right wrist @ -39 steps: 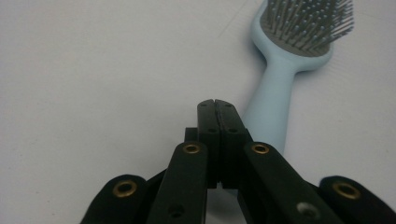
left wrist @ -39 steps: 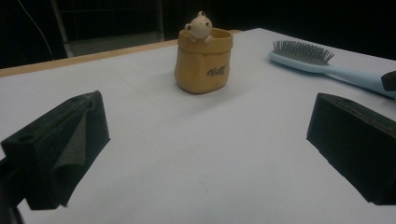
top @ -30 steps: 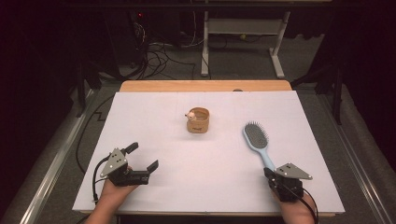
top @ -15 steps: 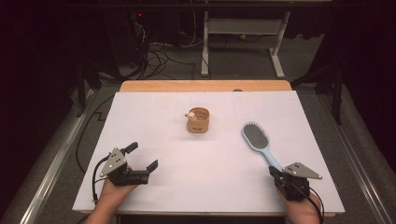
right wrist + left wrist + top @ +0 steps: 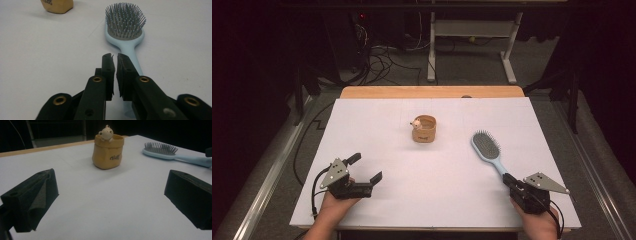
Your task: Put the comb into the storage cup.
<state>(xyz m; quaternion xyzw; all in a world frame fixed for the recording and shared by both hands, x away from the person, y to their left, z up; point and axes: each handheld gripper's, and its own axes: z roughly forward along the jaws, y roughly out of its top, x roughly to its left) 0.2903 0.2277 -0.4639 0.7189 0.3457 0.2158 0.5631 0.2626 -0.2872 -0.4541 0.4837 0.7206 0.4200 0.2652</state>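
Observation:
A light-blue hairbrush (image 5: 486, 145) (image 5: 124, 22) (image 5: 160, 151) lies bristles up at the right of the white table, its handle pointing toward the near edge. My right gripper (image 5: 508, 179) (image 5: 114, 56) hovers over the handle's end. Its jaws have just been opening and stand a thin slit apart, with nothing between them; the handle runs beneath the right jaw. A small tan pot with a bear figure on its rim (image 5: 424, 131) (image 5: 108, 152) (image 5: 57, 5) stands upright mid-table. My left gripper (image 5: 366, 167) (image 5: 111, 182) rests at the near left, wide open and empty, facing the pot.
The white sheet (image 5: 437, 200) covers the table, with a wooden strip (image 5: 432, 92) along the far edge. Beyond it are floor cables (image 5: 382, 55) and a white desk frame (image 5: 472, 35). Metal rails (image 5: 267, 170) run along both sides.
My right gripper has drawn back a little along the brush handle toward the near edge. The brush, the pot and my left gripper have stayed put.

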